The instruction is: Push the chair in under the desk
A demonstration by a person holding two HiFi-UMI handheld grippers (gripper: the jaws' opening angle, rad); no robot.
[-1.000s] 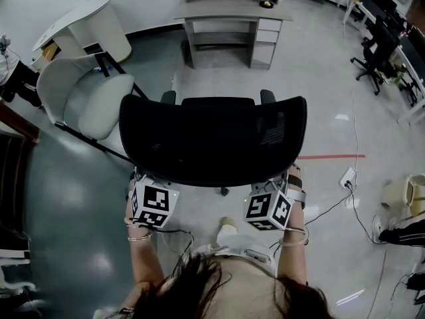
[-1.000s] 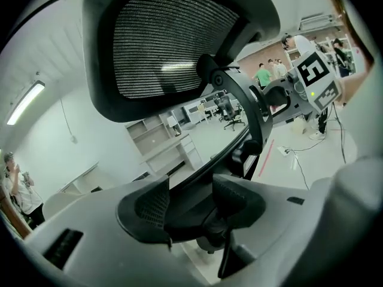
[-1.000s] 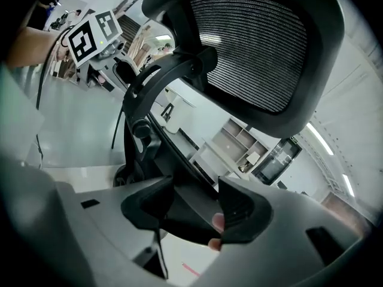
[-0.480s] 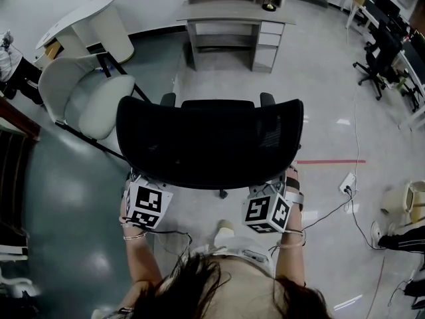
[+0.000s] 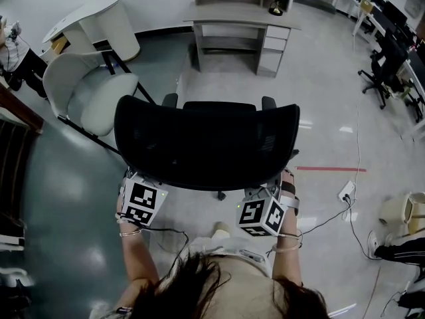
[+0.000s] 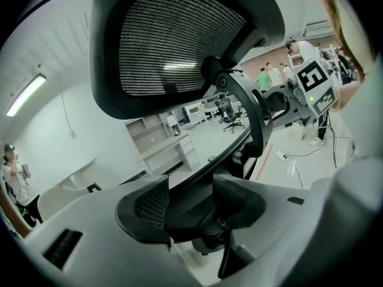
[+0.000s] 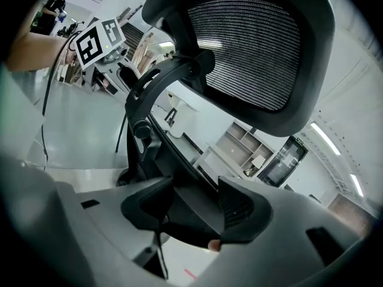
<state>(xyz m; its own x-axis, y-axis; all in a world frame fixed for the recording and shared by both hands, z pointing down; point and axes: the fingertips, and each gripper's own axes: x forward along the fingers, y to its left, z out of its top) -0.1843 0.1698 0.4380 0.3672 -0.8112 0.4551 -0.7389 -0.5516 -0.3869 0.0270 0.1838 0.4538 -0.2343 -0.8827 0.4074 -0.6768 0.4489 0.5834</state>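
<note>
A black mesh office chair stands on the floor with its back toward me. The grey desk with drawers is beyond it, against the far wall, with open floor between them. My left gripper is at the backrest's lower left edge, and my right gripper is at its lower right edge. In the left gripper view, the left gripper has its jaws closed on the black backrest rim. The right gripper view shows the right gripper clamped on the rim likewise. The fingertips are hidden under the backrest in the head view.
A white shell chair and a white round table stand at the left. A red tape line, a power strip and cables lie on the floor at the right. More office chairs stand far right.
The chair and both grippers have shifted slightly left in view, and the desk appears a little nearer. Both grips on the backrest are unchanged.
</note>
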